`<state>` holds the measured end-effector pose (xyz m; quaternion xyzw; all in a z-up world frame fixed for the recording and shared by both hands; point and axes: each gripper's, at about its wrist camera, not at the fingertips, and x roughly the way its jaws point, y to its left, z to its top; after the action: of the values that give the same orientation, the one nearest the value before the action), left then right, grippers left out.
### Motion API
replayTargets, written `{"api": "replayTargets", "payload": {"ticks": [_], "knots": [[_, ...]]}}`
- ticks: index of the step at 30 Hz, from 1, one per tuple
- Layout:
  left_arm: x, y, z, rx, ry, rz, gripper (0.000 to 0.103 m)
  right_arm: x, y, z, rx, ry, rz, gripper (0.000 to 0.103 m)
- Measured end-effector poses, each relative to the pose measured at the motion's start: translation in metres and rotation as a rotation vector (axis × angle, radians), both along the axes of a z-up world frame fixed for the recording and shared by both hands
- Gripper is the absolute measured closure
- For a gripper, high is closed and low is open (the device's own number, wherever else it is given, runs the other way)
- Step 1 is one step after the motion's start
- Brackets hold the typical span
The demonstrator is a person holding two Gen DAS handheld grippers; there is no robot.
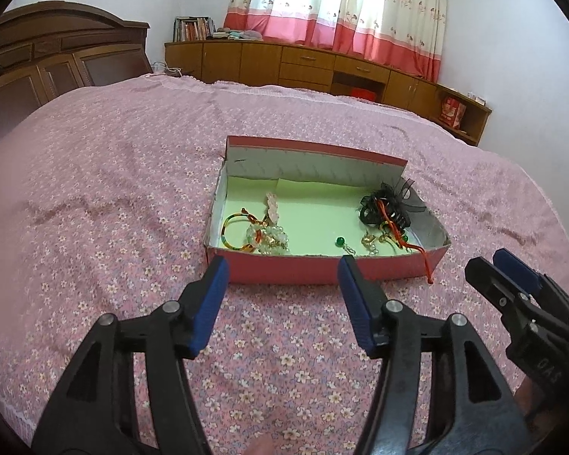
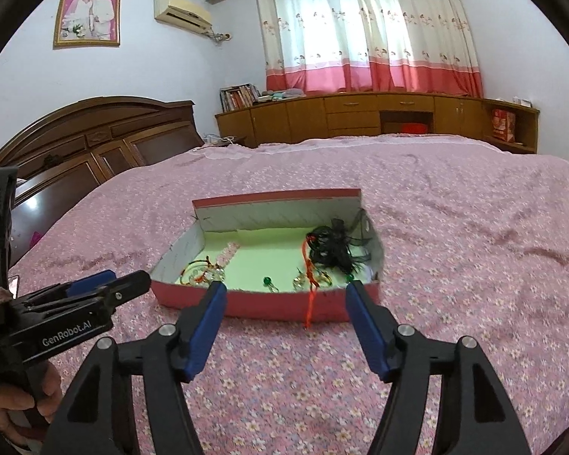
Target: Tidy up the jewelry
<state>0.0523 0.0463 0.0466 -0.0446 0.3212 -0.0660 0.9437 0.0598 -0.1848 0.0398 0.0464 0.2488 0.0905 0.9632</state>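
A shallow red box (image 1: 284, 271) with a green floor lies on the bed; it also shows in the right wrist view (image 2: 261, 305). Inside it, at left, lie a green-and-yellow bangle (image 1: 234, 233) and a clear bead bracelet (image 1: 275, 235). A green bead earring (image 1: 340, 242) lies in the middle. At right sit a black hair clip (image 1: 389, 204) and gold pieces tangled with a red cord (image 1: 417, 248) that hangs over the front wall. My left gripper (image 1: 282, 263) is open and empty just before the box. My right gripper (image 2: 282, 288) is open and empty at the box front.
The pink floral bedspread (image 1: 113, 197) covers the bed around the box. A wooden headboard (image 2: 95, 144) stands at left. Low wooden cabinets (image 2: 360, 113) and curtains stand beyond the bed. The right gripper shows at the left wrist view's right edge (image 1: 512, 284).
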Motion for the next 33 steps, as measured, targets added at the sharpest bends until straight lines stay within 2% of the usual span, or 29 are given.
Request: {"api": "replayTargets", "payload": {"ticks": [33], "knots": [[-0.012,-0.010,-0.001,0.013,-0.016,-0.008,0.049,-0.010,-0.007,-0.006,0.013,0.007,-0.021,0.033]]}}
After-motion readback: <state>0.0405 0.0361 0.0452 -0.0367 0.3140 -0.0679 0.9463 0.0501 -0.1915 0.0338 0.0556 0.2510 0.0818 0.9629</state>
